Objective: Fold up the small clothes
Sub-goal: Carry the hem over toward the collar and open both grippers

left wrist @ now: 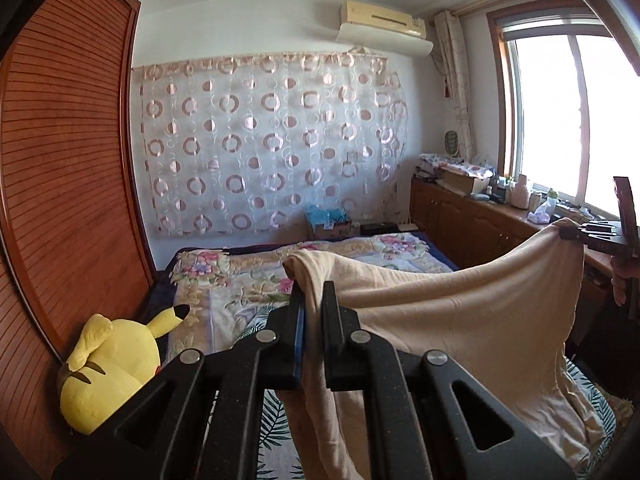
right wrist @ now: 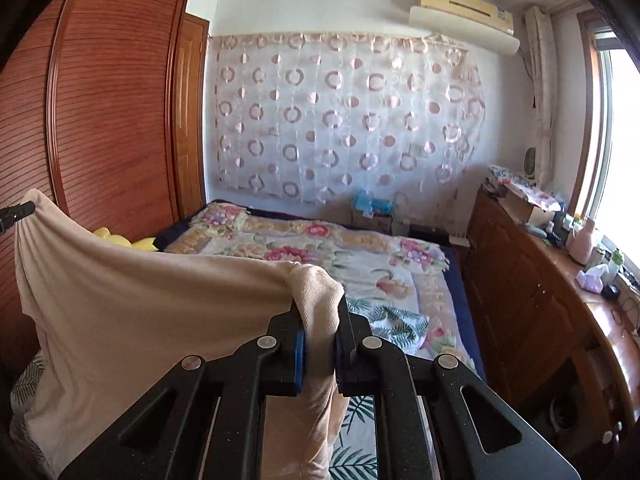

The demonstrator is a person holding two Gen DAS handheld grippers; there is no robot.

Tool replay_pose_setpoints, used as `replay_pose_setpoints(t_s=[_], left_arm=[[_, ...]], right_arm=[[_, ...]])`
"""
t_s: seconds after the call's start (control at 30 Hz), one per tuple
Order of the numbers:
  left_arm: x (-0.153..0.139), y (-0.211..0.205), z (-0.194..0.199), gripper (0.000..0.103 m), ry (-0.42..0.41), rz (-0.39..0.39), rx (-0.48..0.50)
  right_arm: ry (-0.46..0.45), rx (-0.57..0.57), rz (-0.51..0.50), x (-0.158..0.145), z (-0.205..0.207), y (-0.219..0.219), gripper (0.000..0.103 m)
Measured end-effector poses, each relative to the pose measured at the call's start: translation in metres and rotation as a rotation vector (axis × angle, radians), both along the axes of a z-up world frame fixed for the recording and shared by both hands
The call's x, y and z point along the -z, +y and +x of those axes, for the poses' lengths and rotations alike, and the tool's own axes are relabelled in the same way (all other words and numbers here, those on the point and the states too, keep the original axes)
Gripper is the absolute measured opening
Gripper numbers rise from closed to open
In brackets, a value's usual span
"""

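Observation:
A beige knit garment (left wrist: 472,312) hangs stretched in the air between my two grippers, above the bed. My left gripper (left wrist: 313,292) is shut on one bunched corner of it, and the cloth sags down below the jaws. Far to the right in the left wrist view, the right gripper (left wrist: 570,232) pinches the other corner, with part of a hand below it. In the right wrist view my right gripper (right wrist: 320,308) is shut on a thick fold of the beige garment (right wrist: 140,304). The left gripper (right wrist: 16,213) holds the far corner at the left edge.
A bed with a floral quilt (left wrist: 240,276) and a leaf-print sheet (right wrist: 396,320) lies below. A yellow plush toy (left wrist: 112,368) leans on the wooden wardrobe (left wrist: 68,184) at left. A cluttered wooden cabinet (right wrist: 532,280) runs under the window at right.

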State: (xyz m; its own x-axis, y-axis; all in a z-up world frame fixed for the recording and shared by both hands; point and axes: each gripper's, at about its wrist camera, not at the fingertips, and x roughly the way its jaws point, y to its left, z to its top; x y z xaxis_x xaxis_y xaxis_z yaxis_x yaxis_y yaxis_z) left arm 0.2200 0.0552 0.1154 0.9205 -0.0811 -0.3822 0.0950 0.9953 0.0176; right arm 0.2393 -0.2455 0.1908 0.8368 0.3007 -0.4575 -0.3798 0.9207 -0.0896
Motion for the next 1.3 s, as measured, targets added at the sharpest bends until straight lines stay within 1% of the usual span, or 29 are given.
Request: replay_pose_setpoints(t_s=[0.03, 0.1, 0.2, 0.27, 0.37, 0.4, 0.47, 0.6, 0.7, 0.77, 0.83, 0.93, 0.97, 1.0, 1.03, 1.07, 1.1, 1.17, 1.23, 1.3], left_arm=[[0.01, 0.001, 0.013, 0.008, 0.019, 0.005, -0.005], [0.024, 0.006, 0.035, 0.008, 0.051, 0.008, -0.015], [0.052, 0.012, 0.069, 0.008, 0.107, 0.007, -0.021], [0.066, 0.015, 0.085, 0.008, 0.133, 0.012, -0.024], [0.09, 0.015, 0.108, 0.008, 0.185, 0.023, -0.024], [0.098, 0.014, 0.116, 0.008, 0.202, 0.03, -0.025], [0.115, 0.015, 0.131, 0.008, 0.237, 0.037, -0.025], [0.144, 0.018, 0.159, 0.008, 0.3, 0.039, -0.024], [0.161, 0.021, 0.169, 0.008, 0.336, 0.028, -0.012], [0.166, 0.023, 0.169, 0.008, 0.352, 0.016, -0.006], [0.166, 0.026, 0.168, 0.011, 0.36, 0.004, 0.002], [0.162, 0.027, 0.158, 0.012, 0.359, 0.005, 0.002], [0.161, 0.028, 0.156, 0.019, 0.362, 0.002, 0.004], [0.161, 0.027, 0.151, 0.038, 0.375, -0.004, 0.014], [0.162, 0.028, 0.148, 0.044, 0.383, -0.012, 0.022], [0.162, 0.027, 0.142, 0.045, 0.389, -0.022, 0.031], [0.165, 0.027, 0.138, 0.047, 0.403, -0.023, 0.036], [0.169, 0.025, 0.127, 0.051, 0.433, -0.034, 0.05], [0.171, 0.023, 0.115, 0.053, 0.444, -0.04, 0.06], [0.172, 0.019, 0.101, 0.064, 0.456, -0.046, 0.084]], right_arm=[[0.013, 0.002, -0.009, -0.007, 0.017, 0.008, 0.011], [0.039, 0.001, -0.02, -0.011, 0.042, 0.013, 0.011], [0.086, -0.002, -0.033, -0.009, 0.08, 0.022, 0.011], [0.112, -0.009, -0.043, -0.005, 0.104, 0.027, 0.011], [0.156, -0.018, -0.052, 0.006, 0.131, 0.032, 0.011], [0.174, -0.018, -0.052, 0.021, 0.135, 0.025, 0.011], [0.204, -0.009, -0.064, 0.03, 0.151, 0.029, 0.011], [0.262, -0.007, -0.074, 0.05, 0.167, 0.028, 0.011], [0.306, 0.001, -0.079, 0.059, 0.176, 0.026, 0.011], [0.325, 0.01, -0.083, 0.061, 0.181, 0.025, 0.011], [0.338, 0.014, -0.087, 0.06, 0.18, 0.024, 0.011], [0.344, 0.015, -0.105, 0.05, 0.177, 0.022, 0.012], [0.344, 0.018, -0.103, 0.046, 0.174, 0.02, 0.012], [0.343, 0.022, -0.099, 0.043, 0.17, 0.018, 0.013], [0.342, 0.023, -0.094, 0.04, 0.167, 0.015, 0.015], [0.341, 0.022, -0.09, 0.034, 0.163, 0.012, 0.019], [0.341, 0.022, -0.09, 0.035, 0.158, 0.01, 0.02], [0.343, 0.031, -0.102, 0.031, 0.147, 0.005, 0.02], [0.337, 0.037, -0.106, 0.024, 0.133, -0.004, 0.02], [0.322, 0.04, -0.091, 0.016, 0.118, -0.016, 0.024]])
